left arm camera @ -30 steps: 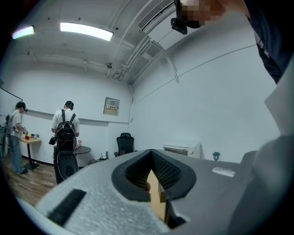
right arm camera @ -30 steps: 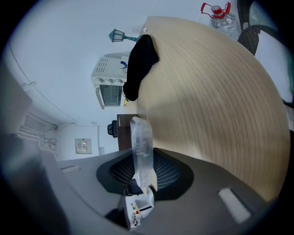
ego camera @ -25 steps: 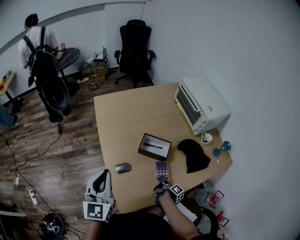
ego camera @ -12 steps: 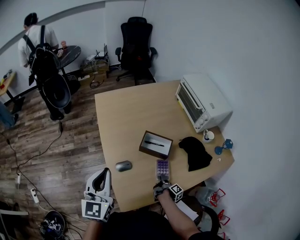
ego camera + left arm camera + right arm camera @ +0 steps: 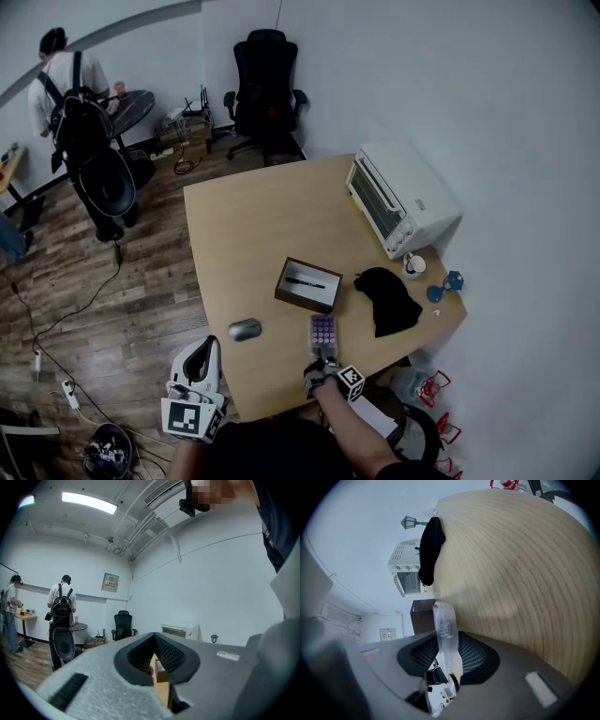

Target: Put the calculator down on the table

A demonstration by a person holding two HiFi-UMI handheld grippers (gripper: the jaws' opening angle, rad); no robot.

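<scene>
The table [image 5: 253, 225] holds a white toaster oven [image 5: 403, 199] at its far right. A brown box [image 5: 308, 284] with a pen [image 5: 307, 281] in it sits mid-table, and a black cloth [image 5: 389, 302] lies right of the box. A grey mouse [image 5: 245, 329] lies near the front edge. The calculator [image 5: 323, 330] lies near that edge, keys up, between the mouse and the cloth and just short of the box, touching none of them. Its long axis runs from the person straight away, with its far end towards the box.

The right gripper [image 5: 324, 354] has the near end between its jaws. They are opening, and the pads look to touch both flat faces. The left gripper [image 5: 211, 345] hangs off the table's left corner, its jaws drawn almost together on nothing.
</scene>
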